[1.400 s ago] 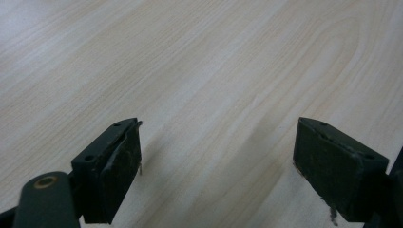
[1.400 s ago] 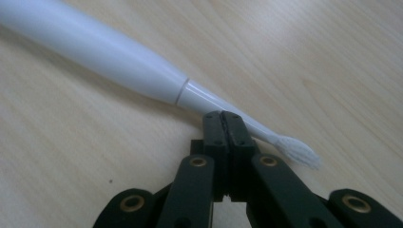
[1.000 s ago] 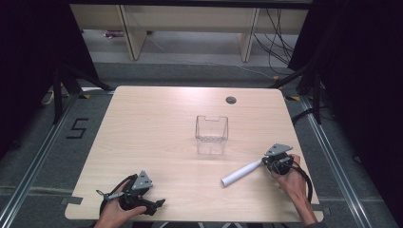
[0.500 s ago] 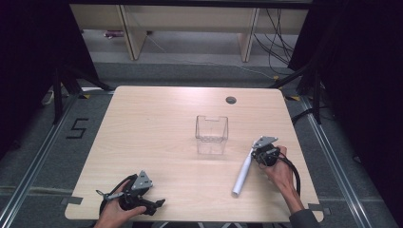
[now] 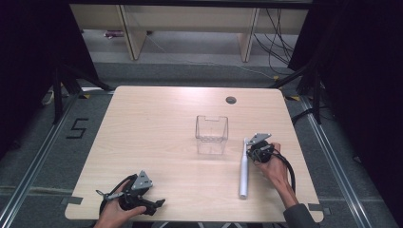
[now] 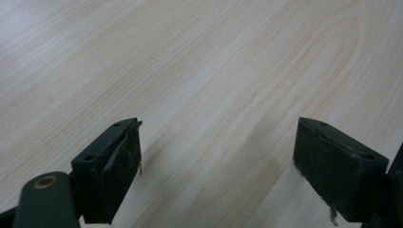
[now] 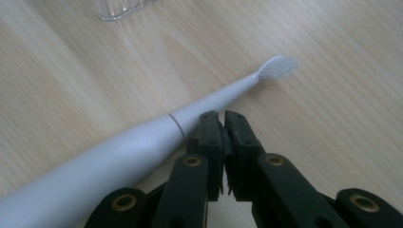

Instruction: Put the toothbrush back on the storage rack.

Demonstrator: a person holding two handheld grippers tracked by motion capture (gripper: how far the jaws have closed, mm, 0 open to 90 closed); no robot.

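Right gripper view: my right gripper (image 7: 223, 118) is nearly closed, holding nothing, nudging the electric toothbrush (image 7: 142, 142).
Left gripper (image 6: 218, 156): wide open, empty.
Advice: I push gently toward the clear container (image 5: 212, 135).

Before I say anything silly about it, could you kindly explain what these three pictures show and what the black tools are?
A person sits at a wooden table with a hand-held two-jaw tool in each hand; there is no robot arm. The high view looks down from above: the left tool rests near the table's front edge, the right tool beside a white electric toothbrush, with a clear box in the middle. The other two pictures come from cameras riding on the tools. The left tool's view shows its jaws wide apart over bare wood. The right tool's view shows its jaws together, tips against the toothbrush, gripping nothing. Nothing is held.
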